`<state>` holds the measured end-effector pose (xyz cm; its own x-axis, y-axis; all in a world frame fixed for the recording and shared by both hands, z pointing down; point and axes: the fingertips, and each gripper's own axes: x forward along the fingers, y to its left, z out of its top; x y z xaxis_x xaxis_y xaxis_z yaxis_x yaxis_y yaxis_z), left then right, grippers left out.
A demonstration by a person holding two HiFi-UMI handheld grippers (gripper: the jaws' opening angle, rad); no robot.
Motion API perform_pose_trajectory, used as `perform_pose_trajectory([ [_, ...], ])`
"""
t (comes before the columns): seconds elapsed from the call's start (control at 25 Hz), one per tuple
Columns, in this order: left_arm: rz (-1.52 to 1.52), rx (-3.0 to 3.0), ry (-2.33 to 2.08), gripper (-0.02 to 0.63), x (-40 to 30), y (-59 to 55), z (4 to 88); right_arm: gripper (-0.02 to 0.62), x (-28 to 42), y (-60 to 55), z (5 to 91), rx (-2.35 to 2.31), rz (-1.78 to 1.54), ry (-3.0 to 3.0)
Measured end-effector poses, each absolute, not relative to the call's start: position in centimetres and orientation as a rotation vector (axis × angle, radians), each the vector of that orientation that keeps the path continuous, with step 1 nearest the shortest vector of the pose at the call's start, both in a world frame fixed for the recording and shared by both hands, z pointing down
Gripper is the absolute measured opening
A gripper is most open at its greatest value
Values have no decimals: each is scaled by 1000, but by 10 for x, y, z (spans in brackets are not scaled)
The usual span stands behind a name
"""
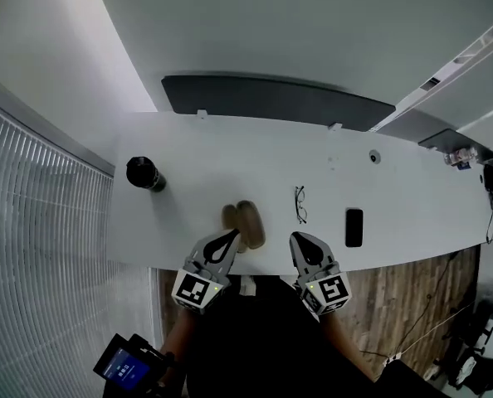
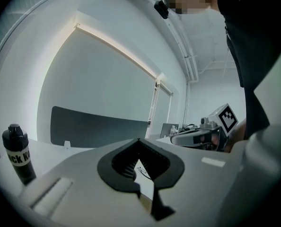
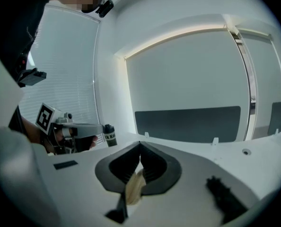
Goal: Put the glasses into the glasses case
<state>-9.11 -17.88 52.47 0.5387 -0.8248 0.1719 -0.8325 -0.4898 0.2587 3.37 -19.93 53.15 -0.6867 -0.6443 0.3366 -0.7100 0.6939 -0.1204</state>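
The white surface [image 1: 230, 152] runs long from left to right, with a curved near edge by the person and a dark panel [image 1: 271, 98] standing along the far edge; the wide band between that far edge and the things lies open, as does the stretch towards the left end.

A black bottle [image 1: 145, 173] stands upright near the left end, well apart from the rest; a black phone [image 1: 353, 227] lies flat close to the near edge, towards the right; small clutter [image 1: 461, 157] sits at the far right end.

The tan glasses case [image 1: 248, 223] lies near the middle of the near edge, showing as two rounded tan parts side by side; the glasses [image 1: 300, 204] lie on the surface just to its right, apart from it, between the case and the phone.

Both grippers hang over the near edge, side by side; the left gripper [image 1: 232, 235] has its tip at the case's near end, though whether it touches cannot be told; its fingers [image 2: 126, 162] are closed tip to tip and hold nothing; the right gripper [image 1: 300, 237] sits just short of the glasses, its fingers [image 3: 152, 163] pressed together and empty, with the tan case in line beyond them.
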Motion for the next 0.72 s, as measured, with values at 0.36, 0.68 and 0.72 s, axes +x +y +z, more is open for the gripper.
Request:
perform_pose_trajectory([
  [0.36, 56, 2457, -1480, 8, -81, -218, 519, 6, 85, -266, 609, 988, 318, -2445],
  [0.68, 103, 2393, -1528, 8, -79, -218, 526, 17, 106, -305, 700, 977, 451, -2209],
  [0.72, 106, 2386, -1541, 8, -80, -218, 526, 38, 107, -307, 708, 971, 471, -2188],
])
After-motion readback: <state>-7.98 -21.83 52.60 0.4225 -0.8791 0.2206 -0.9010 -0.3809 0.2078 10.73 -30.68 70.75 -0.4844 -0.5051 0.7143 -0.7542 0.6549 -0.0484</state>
